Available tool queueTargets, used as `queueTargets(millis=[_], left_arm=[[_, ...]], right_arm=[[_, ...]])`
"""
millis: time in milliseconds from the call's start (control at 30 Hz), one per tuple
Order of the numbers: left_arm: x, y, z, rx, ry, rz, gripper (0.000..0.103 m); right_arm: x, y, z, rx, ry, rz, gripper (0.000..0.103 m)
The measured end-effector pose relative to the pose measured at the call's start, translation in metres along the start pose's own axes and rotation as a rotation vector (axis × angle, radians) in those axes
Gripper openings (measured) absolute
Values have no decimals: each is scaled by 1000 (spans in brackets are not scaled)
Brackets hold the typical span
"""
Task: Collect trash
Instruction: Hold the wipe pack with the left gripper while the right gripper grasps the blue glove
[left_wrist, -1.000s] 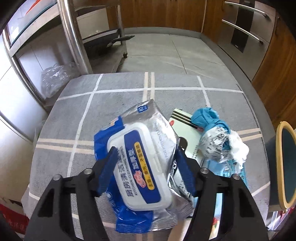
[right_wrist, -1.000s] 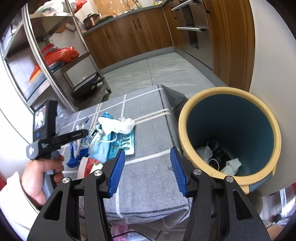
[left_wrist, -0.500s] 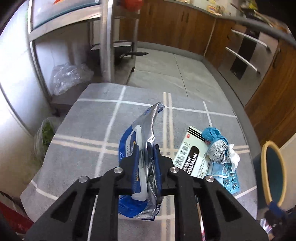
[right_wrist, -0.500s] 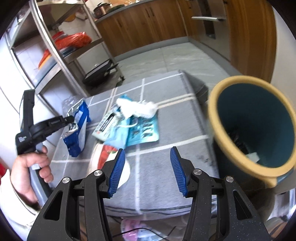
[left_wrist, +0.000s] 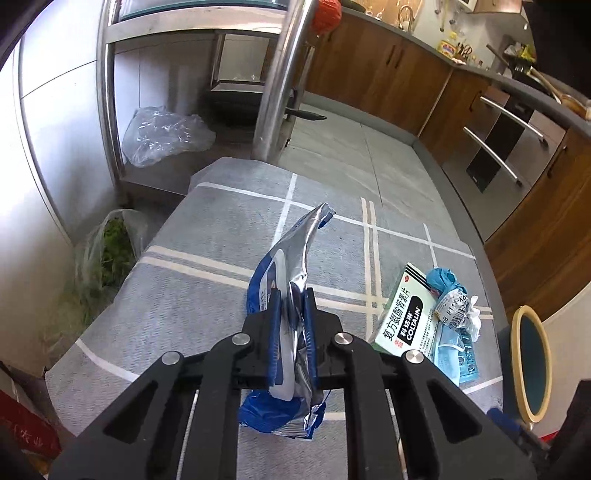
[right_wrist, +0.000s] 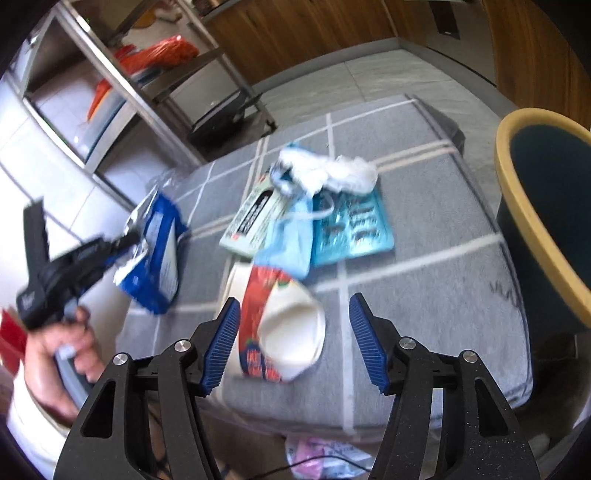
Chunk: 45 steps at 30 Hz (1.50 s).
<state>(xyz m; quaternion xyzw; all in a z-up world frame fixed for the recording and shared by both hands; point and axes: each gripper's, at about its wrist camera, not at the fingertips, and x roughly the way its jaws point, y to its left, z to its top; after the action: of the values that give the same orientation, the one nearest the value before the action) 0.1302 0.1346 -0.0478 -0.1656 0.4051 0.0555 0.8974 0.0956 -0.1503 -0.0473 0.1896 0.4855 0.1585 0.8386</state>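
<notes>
A blue and silver wet-wipes pack (left_wrist: 295, 251) hangs above the grey checked tablecloth (left_wrist: 207, 280). My left gripper (left_wrist: 291, 295) is closing on it, and the pads press both faces. In the right wrist view the same pack (right_wrist: 159, 254) is lifted at the left in the left gripper (right_wrist: 129, 236). My right gripper (right_wrist: 293, 299) is opening just over a crushed red and white paper cup (right_wrist: 288, 332); the pads do not touch it. Behind the cup lie a medicine box (right_wrist: 251, 218), a blue mask (right_wrist: 288, 243), a blister sheet (right_wrist: 351, 229) and a white tissue (right_wrist: 332, 171).
A yellow-rimmed teal bin (right_wrist: 535, 221) stands off the table's right edge. A steel rack (left_wrist: 280, 74) rises behind the table, with a clear plastic bag (left_wrist: 162, 133) beside it and a bag of greens (left_wrist: 107, 254) on the floor. A hand (right_wrist: 62, 354) grips the left tool.
My left gripper closed on the wipes pack, turned it on edge and lifted it off the cloth. My right gripper swung left from the bin, sank over the crushed cup and widened.
</notes>
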Motion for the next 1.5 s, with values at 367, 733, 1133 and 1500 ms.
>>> queueTargets(millis=[367, 733, 1133, 1500], left_arm=[[-3, 19, -2, -32, -7, -42, 11], [-3, 24, -3, -34, -2, -59, 11], [-1, 24, -2, -31, -1, -76, 11], [-2, 27, -2, -44, 1, -82, 11]], right_arm=[[9, 9, 78, -20, -85, -34, 63], [77, 53, 137, -225, 54, -111, 61], [113, 44, 136, -274, 219, -220, 35], [118, 42, 119, -299, 257, -235, 48]])
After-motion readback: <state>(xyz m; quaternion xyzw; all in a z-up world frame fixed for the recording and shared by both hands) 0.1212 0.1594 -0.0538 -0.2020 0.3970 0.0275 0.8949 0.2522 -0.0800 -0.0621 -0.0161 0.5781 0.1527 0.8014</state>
